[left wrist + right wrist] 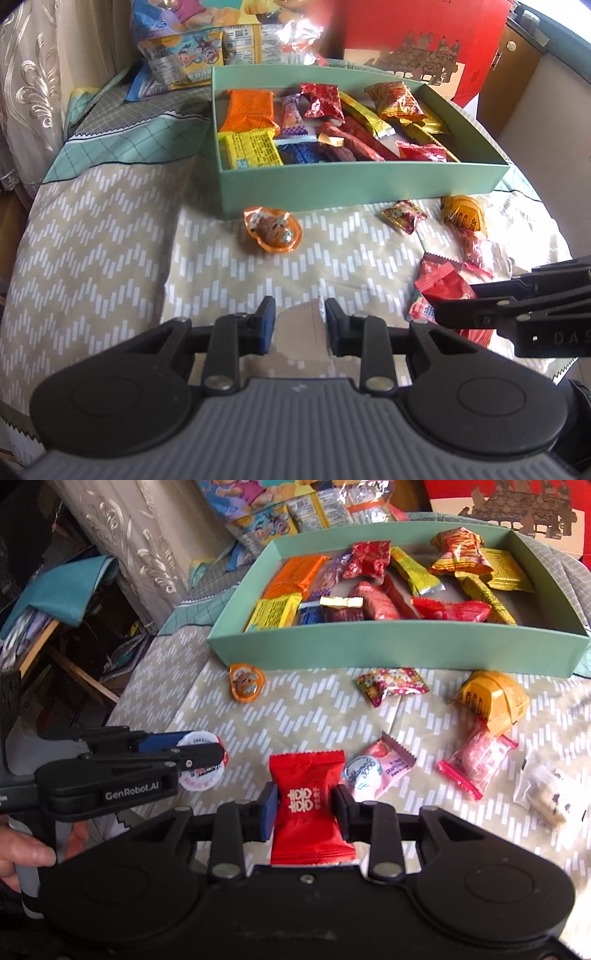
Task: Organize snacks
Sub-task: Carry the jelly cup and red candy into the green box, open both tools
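My right tongs (304, 808) clamp a red foil snack packet with a white double-character print (308, 805), raised above the tabletop. My left tongs (299, 325) grip a round white-lidded cup (201, 762); in the left wrist view only a pale blurred shape shows between the pads.

The tabletop carries a beige cloth with a white chevron pattern (110, 240). A shallow mint-green cardboard box (351, 181) sits toward the far side, holding assorted wrapped snacks. Loose on the cloth in front of it: an orange heart-shaped jelly cup (273, 229), a small red-patterned candy (391, 685), a yellow-orange ingot-shaped packet (491, 701), two pink wrapped sweets (476, 760) and a clear-wrapped pale bar (546, 797).

Behind the box stand a red printed carton (424, 37) and cartoon-printed snack bags (184, 55). An embroidered cream curtain (33, 74) hangs at the left.
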A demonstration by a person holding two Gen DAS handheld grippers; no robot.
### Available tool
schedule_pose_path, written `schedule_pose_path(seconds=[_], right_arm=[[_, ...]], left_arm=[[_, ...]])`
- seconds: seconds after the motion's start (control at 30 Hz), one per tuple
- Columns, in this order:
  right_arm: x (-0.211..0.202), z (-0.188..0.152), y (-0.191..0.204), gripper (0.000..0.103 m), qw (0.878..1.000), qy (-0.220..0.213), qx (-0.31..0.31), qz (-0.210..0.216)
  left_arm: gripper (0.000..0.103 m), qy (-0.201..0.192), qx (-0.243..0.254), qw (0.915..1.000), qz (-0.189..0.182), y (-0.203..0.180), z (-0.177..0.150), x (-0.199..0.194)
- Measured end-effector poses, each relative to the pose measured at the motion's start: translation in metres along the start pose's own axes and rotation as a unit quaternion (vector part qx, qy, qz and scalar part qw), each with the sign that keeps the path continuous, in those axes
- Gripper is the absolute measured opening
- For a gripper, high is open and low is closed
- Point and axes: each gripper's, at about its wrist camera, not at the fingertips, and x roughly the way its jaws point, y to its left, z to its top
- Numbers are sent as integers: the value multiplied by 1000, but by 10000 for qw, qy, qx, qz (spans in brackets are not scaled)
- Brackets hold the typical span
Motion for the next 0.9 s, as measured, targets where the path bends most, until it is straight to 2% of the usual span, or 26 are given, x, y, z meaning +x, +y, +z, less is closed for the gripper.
schedule_pose_path(seconds=[0.23,0.43,0.73,0.9], right_arm=[[-18,18,-27,32,9986,-396,343,56],[-26,37,-58,32,9959,-648,622,-59],[-21,103,-109,32,9890,-1110,931,-304],[0,140,-134,32,9854,-1196,1120,-461]], left_arm=[[28,-117,6,9997,-210,-16,27,-5],[28,-193,81,9992,-352,-37,63,6],[28,-234,193,9986,-427,-67,140,54],[28,-176,366,9986,-340,-87,175,88]])
